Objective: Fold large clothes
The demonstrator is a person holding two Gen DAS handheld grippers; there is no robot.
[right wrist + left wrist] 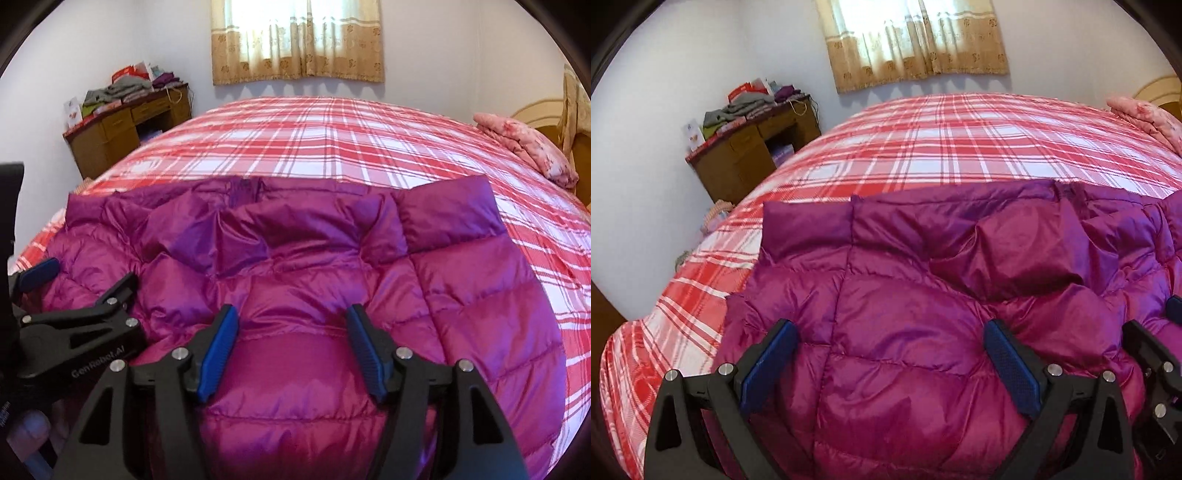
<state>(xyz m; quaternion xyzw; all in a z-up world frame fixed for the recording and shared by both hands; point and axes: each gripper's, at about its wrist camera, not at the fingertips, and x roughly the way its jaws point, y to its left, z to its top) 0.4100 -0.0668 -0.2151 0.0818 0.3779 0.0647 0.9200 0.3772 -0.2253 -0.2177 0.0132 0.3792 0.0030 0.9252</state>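
Observation:
A magenta quilted down jacket lies spread on the red plaid bed, also in the right wrist view. Its sleeves are folded in over the body and the collar lies at the far edge. My left gripper is open just above the jacket's near left part. My right gripper is open above the jacket's near middle. The left gripper also shows at the left of the right wrist view, and the right gripper shows at the right edge of the left wrist view. Neither holds fabric.
A wooden desk piled with folded clothes stands by the wall left of the bed. A pink folded quilt lies at the bed's right by the headboard. A curtained window is on the far wall.

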